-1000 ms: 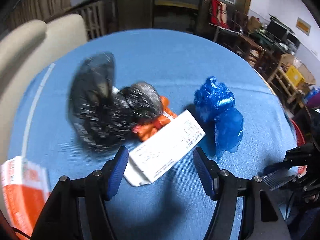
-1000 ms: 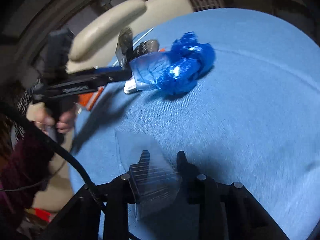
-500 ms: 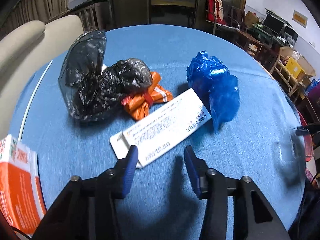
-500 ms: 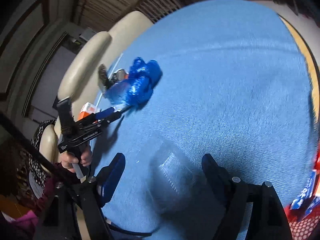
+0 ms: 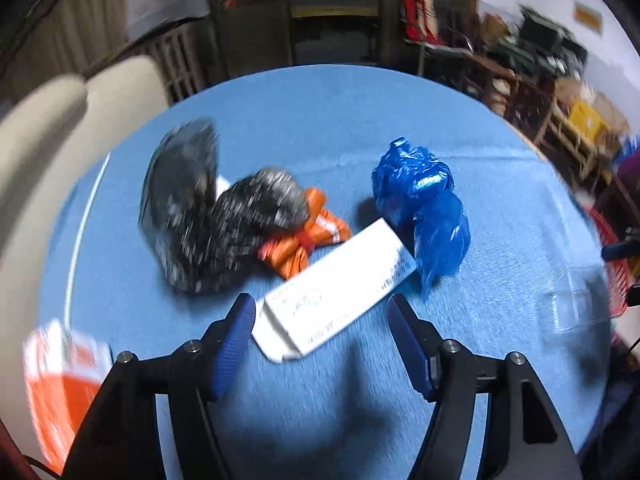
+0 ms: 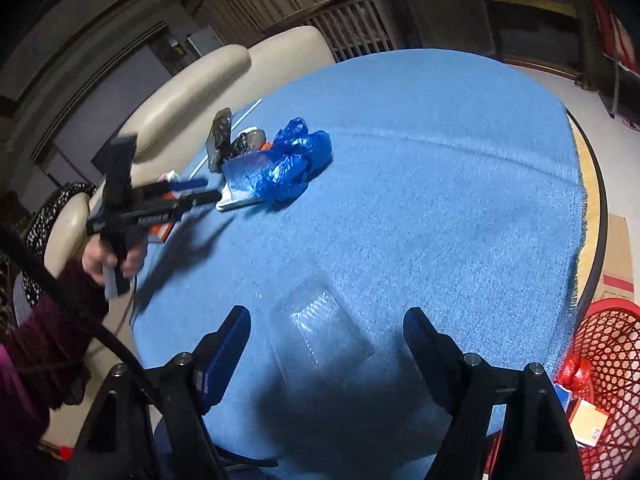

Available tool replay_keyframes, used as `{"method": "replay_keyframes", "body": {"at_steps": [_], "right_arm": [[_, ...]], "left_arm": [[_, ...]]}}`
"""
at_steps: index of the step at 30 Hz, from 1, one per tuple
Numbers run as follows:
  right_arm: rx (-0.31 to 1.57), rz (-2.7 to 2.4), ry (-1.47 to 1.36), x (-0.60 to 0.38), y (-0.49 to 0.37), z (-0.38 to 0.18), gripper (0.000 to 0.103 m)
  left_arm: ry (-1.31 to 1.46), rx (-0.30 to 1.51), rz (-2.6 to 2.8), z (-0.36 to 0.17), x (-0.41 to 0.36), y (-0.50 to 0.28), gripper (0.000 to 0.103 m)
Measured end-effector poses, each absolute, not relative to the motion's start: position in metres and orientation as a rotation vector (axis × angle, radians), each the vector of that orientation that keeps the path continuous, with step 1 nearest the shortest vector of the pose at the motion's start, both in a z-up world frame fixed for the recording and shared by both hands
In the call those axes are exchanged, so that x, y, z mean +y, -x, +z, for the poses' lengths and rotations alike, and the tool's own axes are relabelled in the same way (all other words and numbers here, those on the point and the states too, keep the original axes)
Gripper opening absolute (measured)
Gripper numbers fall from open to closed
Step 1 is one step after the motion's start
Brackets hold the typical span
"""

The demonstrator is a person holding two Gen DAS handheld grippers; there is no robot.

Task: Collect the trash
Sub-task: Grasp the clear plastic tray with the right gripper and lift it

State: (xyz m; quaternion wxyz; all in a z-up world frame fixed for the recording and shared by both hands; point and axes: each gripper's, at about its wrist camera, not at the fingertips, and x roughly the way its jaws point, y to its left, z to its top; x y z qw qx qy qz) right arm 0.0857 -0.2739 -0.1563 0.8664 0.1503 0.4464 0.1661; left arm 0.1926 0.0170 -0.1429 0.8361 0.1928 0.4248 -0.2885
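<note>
On the blue tablecloth (image 5: 340,120) lies a pile of trash: a white printed box (image 5: 336,288), black plastic bags (image 5: 224,220), an orange wrapper (image 5: 304,244) and a crumpled blue bag (image 5: 424,200). My left gripper (image 5: 320,312) hovers over the near end of the white box. Its jaws are opening and the pads do not touch the box. My right gripper (image 6: 326,320) is open above a clear plastic container (image 6: 320,332), which lies flat on the cloth, untouched. The blue bag (image 6: 288,164) and the left gripper (image 6: 210,190) also show in the right wrist view.
An orange and white carton (image 5: 60,376) sits at the table's near left edge. A red mesh basket (image 6: 604,360) with trash in it stands on the floor at the right. A cream sofa (image 6: 240,64) runs behind the table. A hand (image 6: 112,256) holds the left gripper.
My right gripper let go of the clear plastic container and opened wide; the container now rests on the cloth. My left gripper narrowed, then widened again near the white box.
</note>
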Motion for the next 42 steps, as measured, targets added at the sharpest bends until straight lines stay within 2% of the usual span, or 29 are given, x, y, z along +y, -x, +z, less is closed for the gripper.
{"method": "replay_keyframes", "body": {"at_steps": [7, 13, 14, 16, 18, 20, 27, 32, 36, 41, 42], "right_arm": [[0.966, 0.382, -0.234, -0.262, -0.09, -0.164, 0.082], [0.999, 0.412, -0.096, -0.24, -0.106, -0.172, 0.082], [1.001, 0.418, -0.08, -0.238, -0.109, -0.174, 0.082], [1.001, 0.428, -0.071, -0.236, -0.114, -0.178, 0.082], [0.995, 0.428, -0.046, -0.232, -0.115, -0.181, 0.075], [0.996, 0.428, -0.009, -0.227, -0.113, -0.185, 0.056], [0.988, 0.391, -0.134, -0.239, -0.099, -0.184, 0.055], [0.949, 0.36, -0.282, -0.255, -0.058, -0.17, 0.055], [0.897, 0.31, -0.359, -0.284, -0.027, -0.152, 0.055], [0.817, 0.288, -0.474, -0.325, -0.002, -0.137, 0.055], [0.811, 0.29, -0.476, -0.327, 0.0, -0.135, 0.055]], "left_arm": [[-0.594, 0.969, -0.707, -0.167, -0.017, -0.204, 0.069], [-0.548, 0.966, -0.746, -0.169, -0.019, -0.206, 0.069], [-0.539, 0.967, -0.75, -0.168, -0.013, -0.206, 0.067], [-0.555, 0.964, -0.739, -0.168, -0.01, -0.204, 0.055], [-0.565, 0.964, -0.74, -0.17, -0.01, -0.202, 0.051], [-0.572, 0.967, -0.742, -0.17, -0.013, -0.196, 0.049], [-0.651, 0.97, -0.726, -0.163, -0.02, -0.173, 0.049], [-0.768, 0.991, -0.684, -0.171, -0.046, -0.182, 0.06], [-0.754, 0.997, -0.694, -0.17, -0.062, -0.186, 0.059], [-0.752, 0.972, -0.658, -0.168, -0.071, -0.178, 0.044], [-0.742, 0.973, -0.648, -0.168, -0.068, -0.176, 0.037]]}}
